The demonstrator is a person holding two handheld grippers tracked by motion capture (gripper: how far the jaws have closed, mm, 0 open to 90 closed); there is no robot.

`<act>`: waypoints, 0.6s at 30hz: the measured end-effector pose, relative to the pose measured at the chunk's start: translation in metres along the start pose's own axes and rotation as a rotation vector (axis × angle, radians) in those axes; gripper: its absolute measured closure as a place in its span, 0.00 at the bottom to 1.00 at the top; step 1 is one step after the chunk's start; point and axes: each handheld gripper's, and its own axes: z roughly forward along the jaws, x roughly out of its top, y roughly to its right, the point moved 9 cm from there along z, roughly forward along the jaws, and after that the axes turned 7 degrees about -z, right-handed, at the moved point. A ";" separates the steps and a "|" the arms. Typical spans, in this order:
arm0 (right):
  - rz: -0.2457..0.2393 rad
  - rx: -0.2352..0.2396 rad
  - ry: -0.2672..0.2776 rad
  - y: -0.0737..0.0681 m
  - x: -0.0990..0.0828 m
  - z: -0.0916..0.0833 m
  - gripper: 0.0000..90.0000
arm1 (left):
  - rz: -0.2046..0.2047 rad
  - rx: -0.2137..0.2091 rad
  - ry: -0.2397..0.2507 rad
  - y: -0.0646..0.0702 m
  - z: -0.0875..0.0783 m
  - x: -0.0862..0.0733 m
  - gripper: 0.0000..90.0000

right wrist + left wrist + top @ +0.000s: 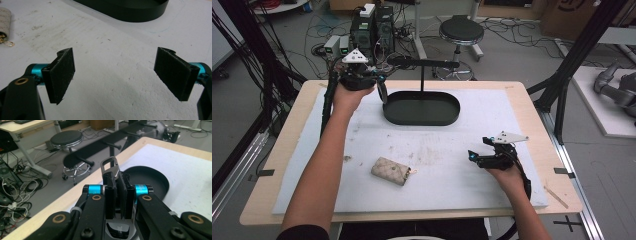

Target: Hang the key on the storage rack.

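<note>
Low in the high view, just left of centre, a small beige quilted pouch (390,170) lies flat on the white mat (437,165) that covers the bench (272,165). A little gold ring (413,171) sticks out of its right end. In the right gripper view the pouch is cut off at the upper left edge, so little more than one end and the ring show.

At the lower right of the high view, the right tool (474,157) sits low over the mat in the person's right hand (504,175). Its jaws stand wide apart with nothing between them, and bare, scuffed mat shows through the gap.

Farther up, in the middle of the frame, a black oval tray (422,108) rests on the mat. A thin post rises from it to a black bar with pegs (427,63).

At the upper left, the left tool (381,86) is held above the bench edge beside the tray. Its jaws are closed on a dark flat piece with a metal clip (110,166) at its top. What the piece is I cannot tell, since the pads hide most of it.

Beyond the bench stand a round black stool (461,31) and tangled cables (277,55) on the floor.
</note>
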 end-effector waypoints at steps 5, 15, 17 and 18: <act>-0.005 -0.004 -0.004 0.001 -0.001 0.001 0.19 | -0.005 0.031 -0.016 -0.010 0.013 0.008 0.94; 0.002 0.005 0.003 0.001 -0.001 0.000 0.19 | 0.004 0.064 -0.067 -0.013 0.032 -0.002 0.94; 0.003 0.004 0.003 0.001 -0.001 0.000 0.19 | 0.001 0.065 -0.066 -0.012 0.034 -0.003 0.94; 0.007 0.003 0.002 0.001 -0.001 0.000 0.19 | 0.004 0.067 -0.069 -0.012 0.035 -0.003 0.94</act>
